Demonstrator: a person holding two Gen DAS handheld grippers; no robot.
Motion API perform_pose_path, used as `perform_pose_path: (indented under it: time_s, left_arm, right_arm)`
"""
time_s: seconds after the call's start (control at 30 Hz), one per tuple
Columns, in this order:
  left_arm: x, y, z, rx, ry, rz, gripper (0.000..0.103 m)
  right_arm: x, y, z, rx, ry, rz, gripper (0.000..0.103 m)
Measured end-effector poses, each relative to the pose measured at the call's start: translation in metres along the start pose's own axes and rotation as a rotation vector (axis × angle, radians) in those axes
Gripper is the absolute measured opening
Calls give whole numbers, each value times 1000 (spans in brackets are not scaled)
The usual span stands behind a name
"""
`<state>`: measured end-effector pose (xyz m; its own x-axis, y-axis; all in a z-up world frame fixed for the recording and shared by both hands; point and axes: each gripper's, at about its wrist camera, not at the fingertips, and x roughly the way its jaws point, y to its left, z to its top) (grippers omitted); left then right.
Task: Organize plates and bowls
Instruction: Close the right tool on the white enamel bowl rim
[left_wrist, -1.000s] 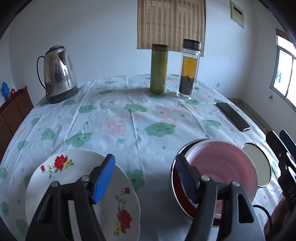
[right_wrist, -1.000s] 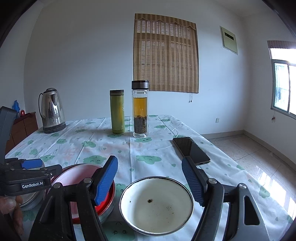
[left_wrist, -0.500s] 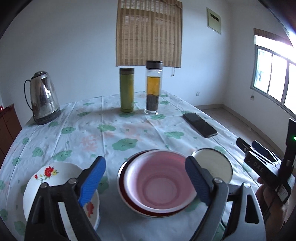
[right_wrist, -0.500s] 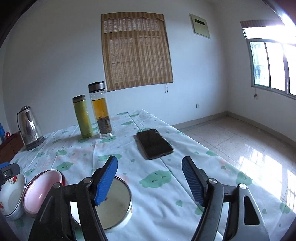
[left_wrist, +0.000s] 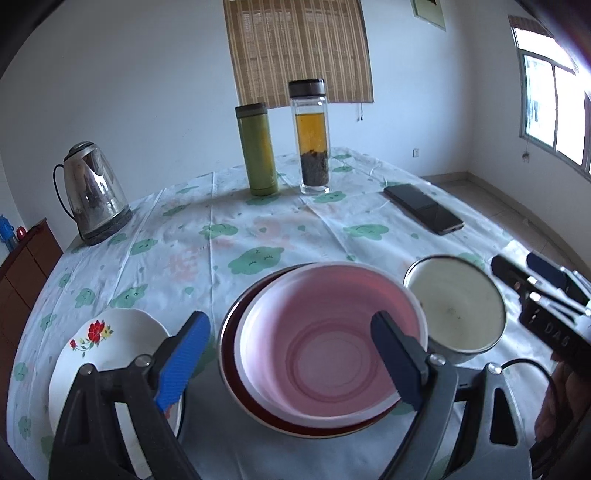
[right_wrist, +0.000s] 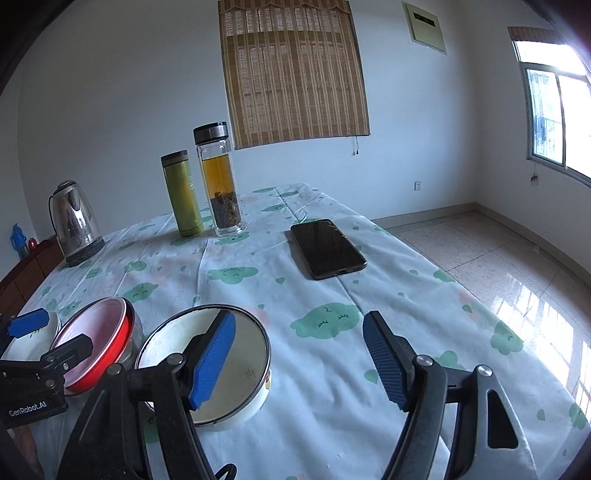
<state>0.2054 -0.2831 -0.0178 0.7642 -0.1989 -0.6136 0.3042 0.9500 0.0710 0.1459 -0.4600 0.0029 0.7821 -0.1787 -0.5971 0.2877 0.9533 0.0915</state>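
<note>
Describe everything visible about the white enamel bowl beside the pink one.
The white enamel bowl is round, with a thin dark rim, a glossy off-white inside and dark specks on its bottom. It sits upright on the clouded tablecloth, close beside the pink bowl; contact cannot be told. Seen from the right wrist, the right claw is open, one blue finger over the bowl's mouth. Nothing grips it.

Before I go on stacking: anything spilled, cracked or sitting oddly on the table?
Nothing spilled or tipped. The one blemish: dark specks of residue inside the white enamel bowl, which stands beside the pink bowl that is nested in the red bowl. Kettle, green flask and tea bottle stand upright.
</note>
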Motion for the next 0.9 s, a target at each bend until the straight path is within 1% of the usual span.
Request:
perform_pose_path:
  time_s: [0.03, 0.07, 0.1, 0.13, 0.17, 0.23, 0.27, 0.43, 0.57, 0.63, 0.67, 0.7, 0.73, 0.8, 0.83, 0.9]
  left_arm:
    - [-6, -1, 2, -16, -26, -11, 91]
    - [-12, -3, 5, -26, -53, -22, 91]
    - [-17, -6, 8, -28, -74, -40, 91]
    - [-21, -9, 10, -27, -90, -58, 91]
    - [-23, -13, 12, -24, -96, -72, 91]
    - [-21, -20, 14, -16, -88, -96, 91]
    - [-18, -23, 13, -11, -79, -101, 91]
    - [-7, -32, 8, -16, -35, -124, 91]
    - [-6, -41, 7, 4, -33, -138, 89]
    - [-6, -46, 7, 19, -32, -152, 83]
    - [-5, -49, 7, 27, -30, -160, 77]
    - [-4, -52, 7, 33, -23, -169, 67]
    - [-1, -55, 7, 37, -9, -184, 63]
    - [6, -58, 6, 34, 34, -226, 43]
    - [9, -60, 6, 33, 54, -242, 39]
    - [13, -64, 4, 35, 73, -241, 37]
  right_arm:
    - [2, 1, 0, -4, 13, 6, 70]
    - [5, 2, 0, -9, 30, 15, 57]
    - [9, 3, -1, -15, 50, 28, 48]
    - [13, 4, -1, -20, 70, 35, 32]
    - [17, 5, -2, -23, 91, 40, 30]
    - [25, 7, -2, -33, 128, 65, 28]
    - [28, 8, -3, -41, 142, 77, 22]
    - [34, 11, -5, -54, 176, 108, 11]
    - [36, 13, -6, -61, 188, 108, 9]
    - [35, 12, -6, -59, 189, 107, 8]
    - [35, 11, -6, -54, 189, 101, 8]
    - [35, 9, -6, -47, 190, 98, 8]
    - [36, 8, -6, -42, 191, 99, 8]
    - [35, 9, -6, -46, 188, 92, 8]
    - [34, 9, -6, -50, 187, 89, 8]
    - [33, 7, -6, -46, 184, 81, 8]
